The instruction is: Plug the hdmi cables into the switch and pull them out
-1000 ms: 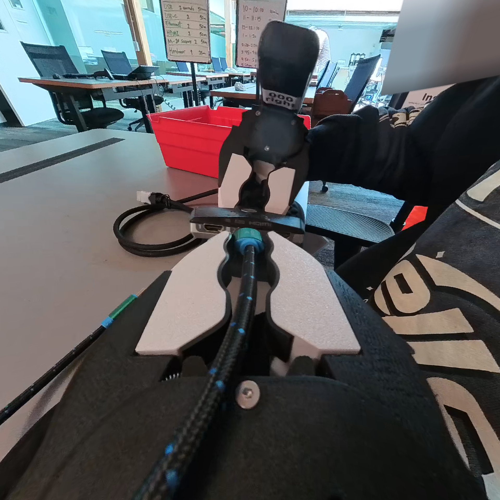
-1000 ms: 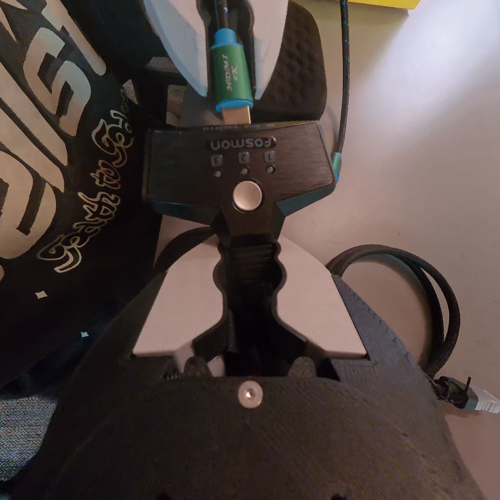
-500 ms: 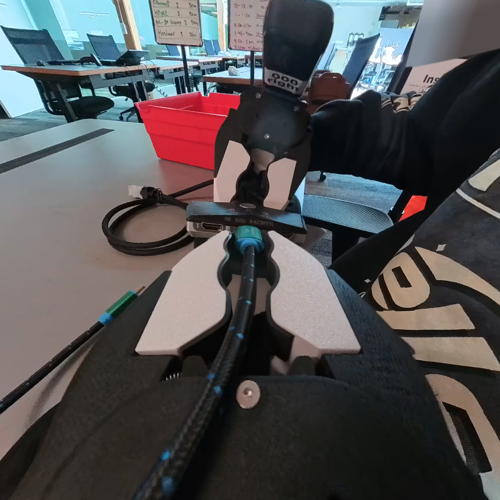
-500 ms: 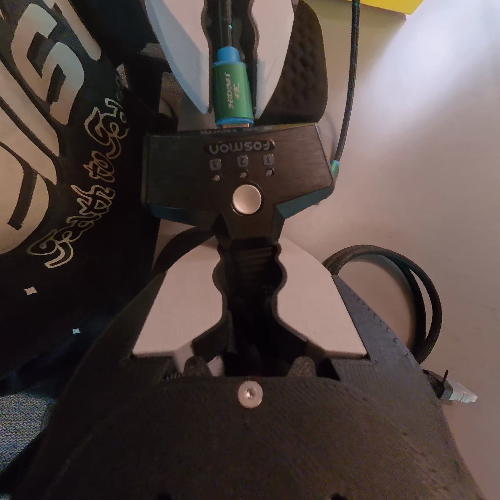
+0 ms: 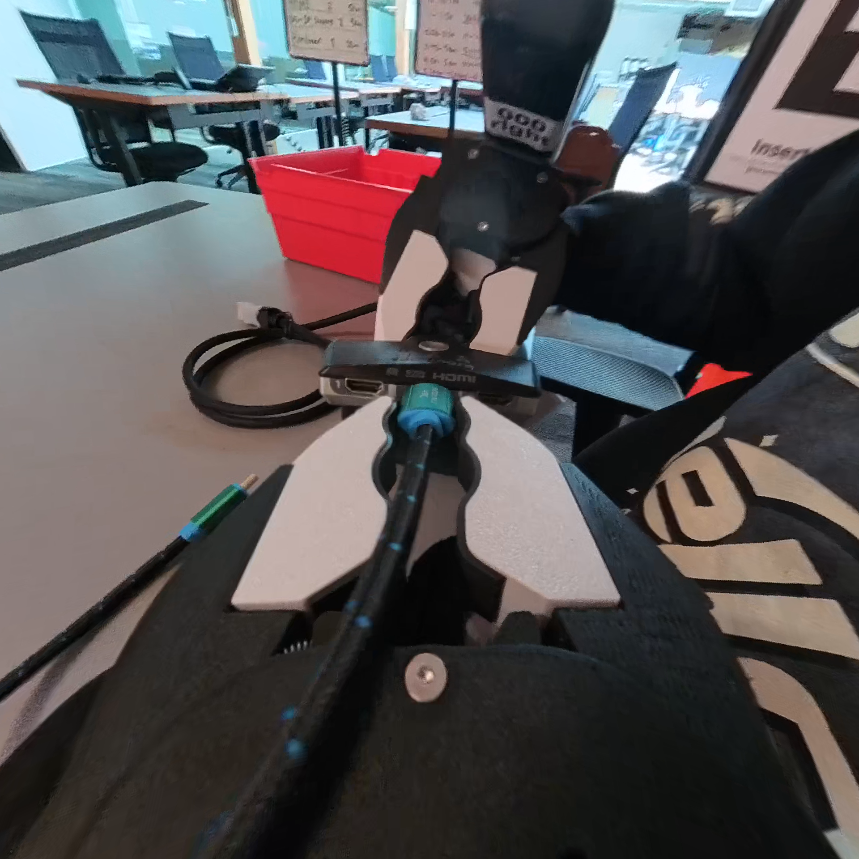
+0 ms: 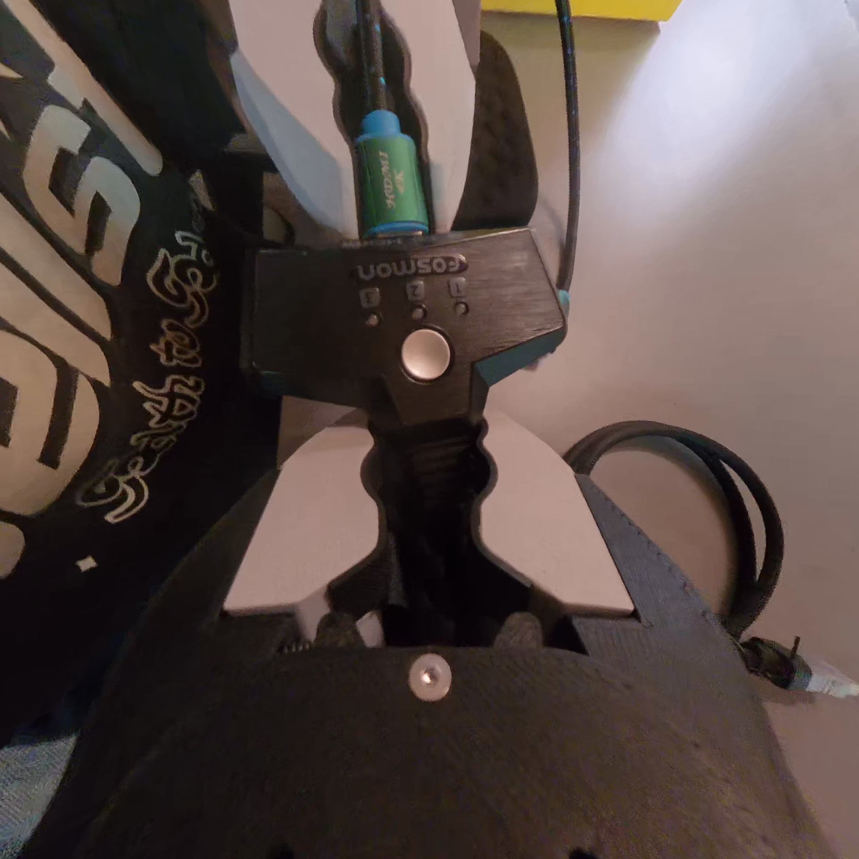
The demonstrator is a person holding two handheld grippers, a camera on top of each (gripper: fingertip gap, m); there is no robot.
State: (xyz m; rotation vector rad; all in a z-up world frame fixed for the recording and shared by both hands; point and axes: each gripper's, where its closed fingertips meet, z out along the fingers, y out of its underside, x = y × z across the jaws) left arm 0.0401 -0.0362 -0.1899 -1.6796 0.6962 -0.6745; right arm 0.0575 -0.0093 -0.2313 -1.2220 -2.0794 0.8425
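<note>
My left gripper [image 5: 425, 411] is shut on a green HDMI plug [image 5: 422, 399] with a blue collar and a braided black cable. The plug sits pushed into the middle port of the black switch [image 5: 432, 367]. My right gripper [image 6: 427, 432] is shut on the ribbed neck of the switch [image 6: 399, 316] and holds it level at the table's edge. In the right wrist view the green plug [image 6: 390, 190] meets the switch's far edge with no metal tip showing, between the left gripper's fingers [image 6: 297, 153]. A second green plug [image 5: 218, 504] lies loose on the table at the left.
A coiled black cable [image 5: 241, 372] with a white connector lies on the grey table [image 5: 116, 372] left of the switch. A red bin [image 5: 334, 209] stands behind it. A person's dark printed clothing [image 5: 743, 511] fills the right side. A yellow object [image 6: 576, 9] lies far off.
The green plug's metal tip showed outside the switch a second ago; it has slid fully into the port. Both grippers kept their hold.
</note>
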